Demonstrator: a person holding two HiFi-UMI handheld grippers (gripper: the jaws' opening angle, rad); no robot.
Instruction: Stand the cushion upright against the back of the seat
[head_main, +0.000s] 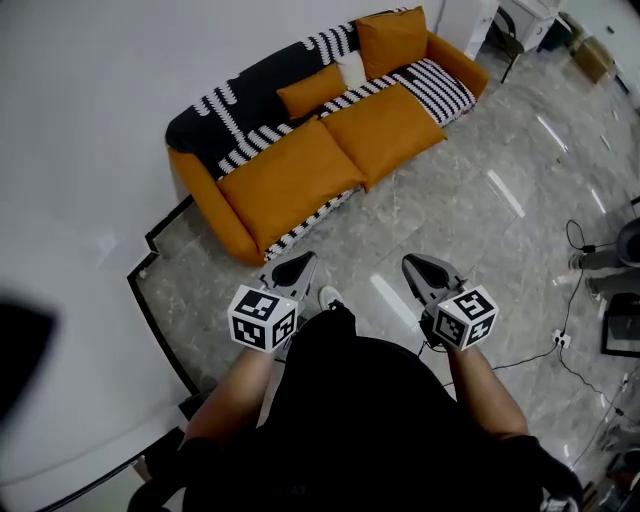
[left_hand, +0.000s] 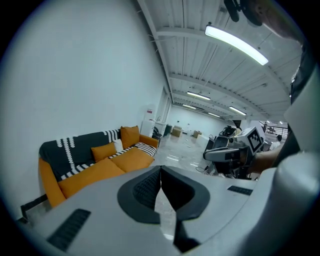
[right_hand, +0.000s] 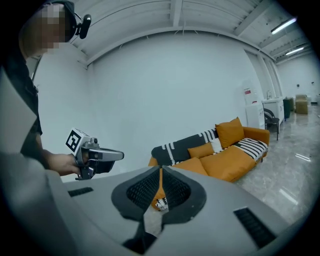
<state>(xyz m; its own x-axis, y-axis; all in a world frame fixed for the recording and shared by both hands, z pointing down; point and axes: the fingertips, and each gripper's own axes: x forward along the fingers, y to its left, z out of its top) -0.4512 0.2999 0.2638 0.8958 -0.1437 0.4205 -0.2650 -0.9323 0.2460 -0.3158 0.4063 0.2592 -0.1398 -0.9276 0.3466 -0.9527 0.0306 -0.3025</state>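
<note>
Small oblong orange fabric cushion (head_main: 312, 90) at the back edge of the seat of the orange sofa (head_main: 222, 222), about midway along, against a black-and-white striped throw (head_main: 225, 112). Beside it a small white cushion (head_main: 352, 68), then a larger square orange cushion (head_main: 392, 42) upright at the sofa's far end. Left gripper (head_main: 297, 266) and right gripper (head_main: 425, 266) both closed on nothing, held over the grey tiled floor (head_main: 470, 190), well apart from the sofa. Oblong cushion judged light, soft and floppy, cloth-covered, not fragile; likely to sag if pinched at one corner, so better taken by the two upper corners, one gripper each. Too small to tell whether lying flat or already part-leaning; underside and rear face hidden.
</note>
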